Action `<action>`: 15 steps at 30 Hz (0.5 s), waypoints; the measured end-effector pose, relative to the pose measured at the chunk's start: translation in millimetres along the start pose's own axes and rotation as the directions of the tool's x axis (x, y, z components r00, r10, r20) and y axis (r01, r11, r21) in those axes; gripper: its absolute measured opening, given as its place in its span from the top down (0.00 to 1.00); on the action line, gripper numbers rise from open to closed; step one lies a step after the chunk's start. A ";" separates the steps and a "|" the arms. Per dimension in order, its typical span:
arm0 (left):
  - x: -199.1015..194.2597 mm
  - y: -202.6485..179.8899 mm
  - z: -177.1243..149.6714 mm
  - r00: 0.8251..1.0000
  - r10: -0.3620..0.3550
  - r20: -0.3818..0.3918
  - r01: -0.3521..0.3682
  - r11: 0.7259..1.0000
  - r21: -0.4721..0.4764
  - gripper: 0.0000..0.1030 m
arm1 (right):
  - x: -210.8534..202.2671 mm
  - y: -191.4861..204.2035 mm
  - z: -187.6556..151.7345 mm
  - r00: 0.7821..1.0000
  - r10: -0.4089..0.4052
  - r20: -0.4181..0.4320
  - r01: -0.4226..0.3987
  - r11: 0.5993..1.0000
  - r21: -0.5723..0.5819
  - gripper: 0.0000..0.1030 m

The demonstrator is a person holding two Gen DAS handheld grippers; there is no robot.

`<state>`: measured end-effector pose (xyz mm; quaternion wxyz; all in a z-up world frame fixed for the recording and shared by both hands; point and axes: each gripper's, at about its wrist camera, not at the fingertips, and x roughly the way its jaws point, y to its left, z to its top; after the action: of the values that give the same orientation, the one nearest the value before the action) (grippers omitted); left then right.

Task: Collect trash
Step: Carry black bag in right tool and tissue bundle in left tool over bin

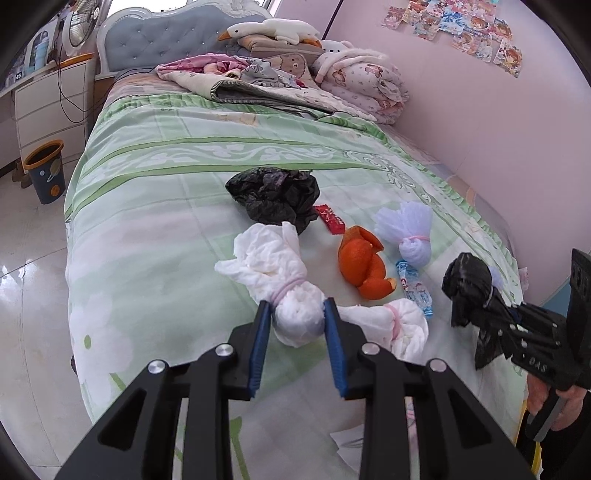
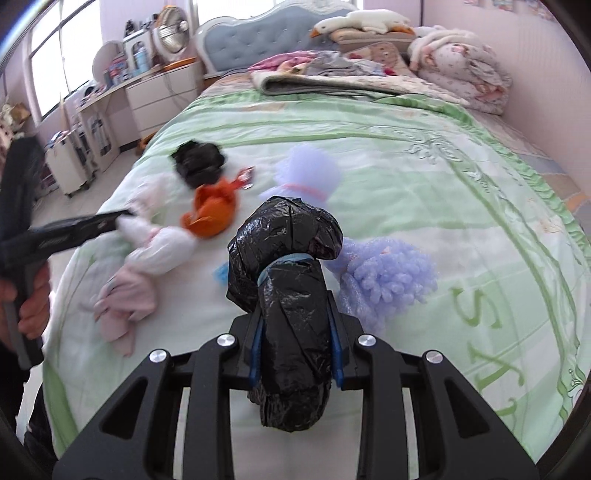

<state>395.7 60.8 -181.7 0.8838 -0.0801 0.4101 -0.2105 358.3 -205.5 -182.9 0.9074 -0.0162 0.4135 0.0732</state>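
A: Trash lies across the foot end of the green bedspread; which piece does each tool hold?

B: Left gripper has its blue pads pressed on either side of a white tissue bundle tied with a pink band; right gripper is clamped narrow on a black bag bundle bound with a pale blue band, and that bundle sticks up past the jaws.

A: And the rest, counted from the orange peel?

B: Just behind the peel sits a small red wrapper; behind that again, a loose crumpled black bag; beside the peel towards the pink wall, a lilac foam net tied with a pink band; just in front of the peel, a blue and white sweet wrapper; a second white tissue bundle lies in front of the peel too, touching the one held.

A: Anything further out?

B: Another lilac foam net lies on the spread just beside the black bag bundle; far past the peel, folded quilts and a plush goose lie by the headboard; an orange-rimmed bin stands on the floor off the bed's far side.
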 end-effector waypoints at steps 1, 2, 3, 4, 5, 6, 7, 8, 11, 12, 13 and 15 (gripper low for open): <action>-2.1 -0.3 0.0 1.000 -0.001 0.003 0.001 1.000 0.001 0.73 | 0.7 -6.5 1.4 1.000 -0.015 0.008 0.015 1.000 0.006 0.74; -4.4 -0.7 0.3 1.000 0.001 0.007 -0.001 1.000 0.003 0.73 | 1.8 -12.1 4.5 0.999 -0.034 0.017 0.034 0.999 0.011 0.74; -7.1 -1.0 0.3 1.000 0.002 0.011 -0.002 1.000 0.005 0.73 | 2.2 -18.2 7.6 0.998 -0.055 0.027 0.055 0.998 0.017 0.74; -9.4 -1.5 0.1 1.000 0.002 0.015 -0.002 1.000 0.008 0.73 | 1.8 -24.2 10.2 0.997 -0.068 0.034 0.068 0.997 0.026 0.74; -12.3 -2.6 0.0 1.000 0.002 0.019 -0.002 1.000 0.011 0.73 | 0.6 -30.3 12.9 0.996 -0.080 0.042 0.078 0.996 0.037 0.74; -15.3 -4.1 -0.3 1.000 0.004 0.023 -0.005 1.000 0.014 0.73 | -1.9 -36.0 15.2 0.995 -0.083 0.051 0.080 0.995 0.051 0.74; -18.7 -5.6 -0.9 1.000 0.003 0.027 -0.003 1.000 0.017 0.73 | -5.4 -41.3 18.4 0.995 -0.077 0.061 0.073 0.995 0.067 0.74; -22.0 -7.2 -1.1 1.000 0.000 0.031 -0.001 1.000 0.022 0.73 | -11.5 -44.7 20.2 0.995 -0.066 0.076 0.060 0.995 0.083 0.74; -34.7 -14.9 -3.3 0.998 0.010 0.055 -0.013 0.999 0.049 0.73 | -34.8 -54.7 24.2 0.992 -0.028 0.120 0.012 0.991 0.131 0.74; -39.2 -17.4 -4.0 0.998 0.014 0.065 -0.018 0.998 0.056 0.73 | -44.2 -58.2 25.2 0.991 -0.010 0.134 -0.010 0.989 0.148 0.74; -44.0 -19.4 -4.7 0.997 0.015 0.075 -0.019 0.998 0.058 0.73 | -54.3 -59.7 25.8 0.989 0.001 0.148 -0.025 0.987 0.159 0.74; -53.5 -24.7 -5.9 0.995 0.016 0.095 -0.022 0.998 0.063 0.73 | -72.6 -62.3 26.9 0.984 0.025 0.174 -0.056 0.983 0.176 0.74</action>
<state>352.9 62.3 -140.8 0.9062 -0.0577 0.3620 -0.2108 340.6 -273.4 -112.5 0.9356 0.0806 0.3394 0.0552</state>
